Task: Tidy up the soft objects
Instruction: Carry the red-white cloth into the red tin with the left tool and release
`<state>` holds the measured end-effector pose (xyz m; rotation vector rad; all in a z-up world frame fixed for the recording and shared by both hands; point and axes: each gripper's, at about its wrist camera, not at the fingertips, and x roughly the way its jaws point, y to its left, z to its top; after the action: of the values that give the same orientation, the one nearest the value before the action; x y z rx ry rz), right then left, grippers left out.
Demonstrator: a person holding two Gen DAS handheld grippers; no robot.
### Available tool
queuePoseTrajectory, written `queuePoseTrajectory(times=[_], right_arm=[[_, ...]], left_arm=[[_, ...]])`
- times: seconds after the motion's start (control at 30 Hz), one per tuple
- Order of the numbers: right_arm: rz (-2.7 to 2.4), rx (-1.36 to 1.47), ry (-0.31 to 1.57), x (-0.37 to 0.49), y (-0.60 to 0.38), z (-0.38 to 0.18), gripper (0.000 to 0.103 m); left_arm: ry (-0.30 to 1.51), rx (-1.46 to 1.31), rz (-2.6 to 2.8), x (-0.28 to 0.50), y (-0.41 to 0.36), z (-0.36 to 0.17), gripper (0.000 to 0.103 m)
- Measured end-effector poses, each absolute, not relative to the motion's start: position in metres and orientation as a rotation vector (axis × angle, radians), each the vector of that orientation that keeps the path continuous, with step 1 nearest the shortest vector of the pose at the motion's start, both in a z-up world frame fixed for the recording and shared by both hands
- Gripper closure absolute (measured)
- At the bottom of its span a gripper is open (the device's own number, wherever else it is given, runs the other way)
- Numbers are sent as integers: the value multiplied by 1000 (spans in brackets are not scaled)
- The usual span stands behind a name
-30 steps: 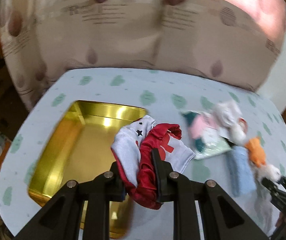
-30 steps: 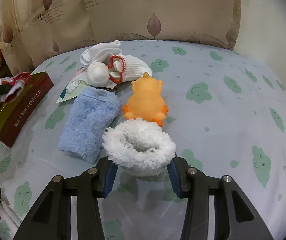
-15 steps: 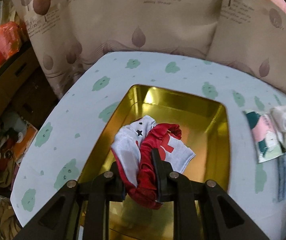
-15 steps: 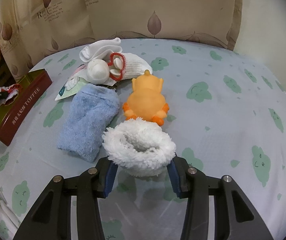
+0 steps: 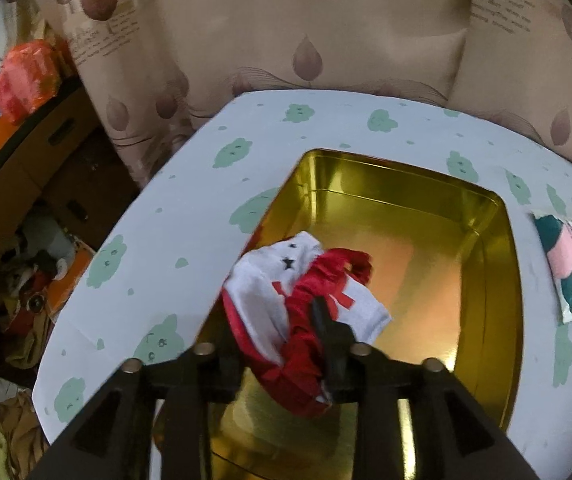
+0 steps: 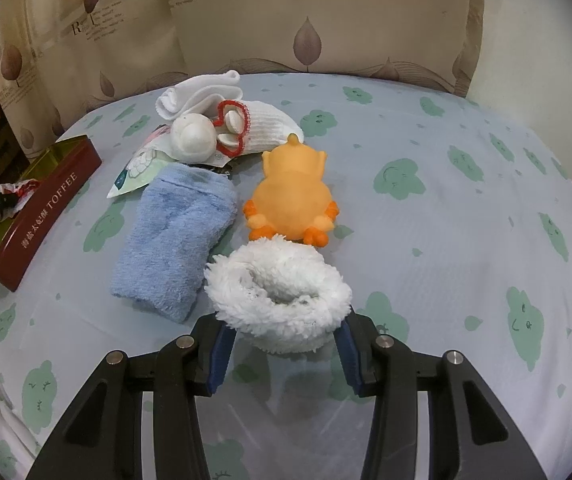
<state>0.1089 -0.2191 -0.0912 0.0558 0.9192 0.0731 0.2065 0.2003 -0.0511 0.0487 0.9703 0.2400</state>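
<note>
My left gripper [image 5: 282, 344] is shut on a red and white sock bundle [image 5: 306, 304] and holds it above the near left part of the gold tin [image 5: 502, 280]. In the right wrist view that tin [image 6: 42, 216] shows as a dark red TOFFEE box at the left. My right gripper [image 6: 282, 340] stands with its jaws around a fluffy white plush [image 6: 282, 292] on the bed; they touch its sides. Beyond it lie an orange toy [image 6: 292, 204], a blue fleece sock [image 6: 174, 240] and white socks with a white ball [image 6: 214, 120].
The bed sheet [image 6: 446, 208] has green cloud prints, with beige pillows [image 6: 306, 12] behind it. A printed packet [image 5: 570, 268] lies right of the tin. The bed's left edge [image 5: 134, 216] drops to cluttered floor and a cardboard box [image 5: 26, 168].
My left gripper has carried the sock bundle left, from the tin's right rim to over the tin's near left part. The right gripper has stayed at the white plush.
</note>
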Motion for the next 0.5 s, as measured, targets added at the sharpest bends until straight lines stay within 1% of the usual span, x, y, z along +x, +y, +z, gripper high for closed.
queuePoseTrajectory(times=[0.07,0.13,0.2,0.27,0.5], right_arm=[[72,56,919,109,-218,-91,61],[72,56,919,109,-219,-91,61],[73,57,919,109,-219,-92,61],[74,54,918,109,-218,-92,61],[74,41,908,107,-217,-90,61]], left_arm=[[966,56,255,206,201,-50,58],[961,84,260,205,199,-49,57],[948,134,264,202,193,-48,52],[934,165,264,199,189,-46,50],[907,184,252,192,182,-40,50]])
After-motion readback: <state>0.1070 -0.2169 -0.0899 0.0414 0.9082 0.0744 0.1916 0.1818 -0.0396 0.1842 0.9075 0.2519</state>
